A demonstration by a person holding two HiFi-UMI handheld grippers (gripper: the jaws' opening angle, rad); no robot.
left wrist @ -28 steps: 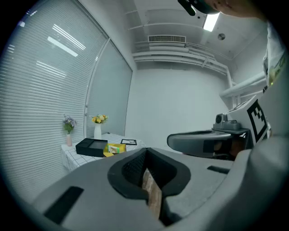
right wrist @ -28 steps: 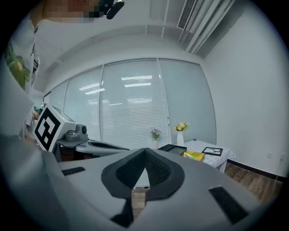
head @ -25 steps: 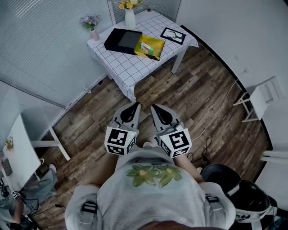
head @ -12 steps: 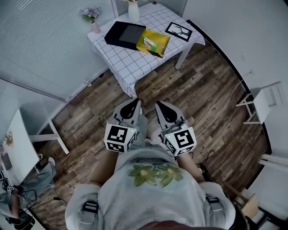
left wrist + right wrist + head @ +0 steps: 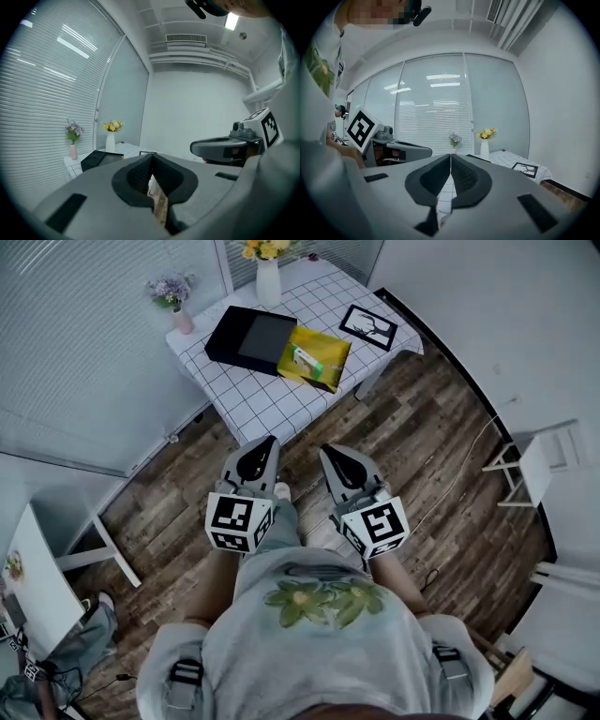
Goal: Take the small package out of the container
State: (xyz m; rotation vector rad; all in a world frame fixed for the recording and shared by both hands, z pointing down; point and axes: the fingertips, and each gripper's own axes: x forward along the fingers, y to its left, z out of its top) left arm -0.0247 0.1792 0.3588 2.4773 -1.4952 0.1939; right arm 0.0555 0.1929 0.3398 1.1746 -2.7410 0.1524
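Note:
A black container (image 5: 246,337) lies on a small table with a checked cloth (image 5: 267,395), far ahead of me. A yellow package (image 5: 317,357) with a green label rests against the container's right side and overlaps its edge. Both grippers hang close to my body over the wooden floor, well short of the table. My left gripper (image 5: 268,441) is shut with nothing held, and its jaws (image 5: 151,157) meet at the tip. My right gripper (image 5: 326,451) is also shut and empty (image 5: 450,157). In the left gripper view the container (image 5: 100,160) shows low at left.
A white vase of yellow flowers (image 5: 268,277), a small pink vase with purple flowers (image 5: 174,307) and a framed picture (image 5: 367,326) also stand on the table. A white side table (image 5: 42,568) is at left, a white chair (image 5: 539,460) at right. Cables trail on the floor (image 5: 450,484).
The view has shifted: the table now sits a little further left and nearer. Both grippers stay shut and side by side in front of my body.

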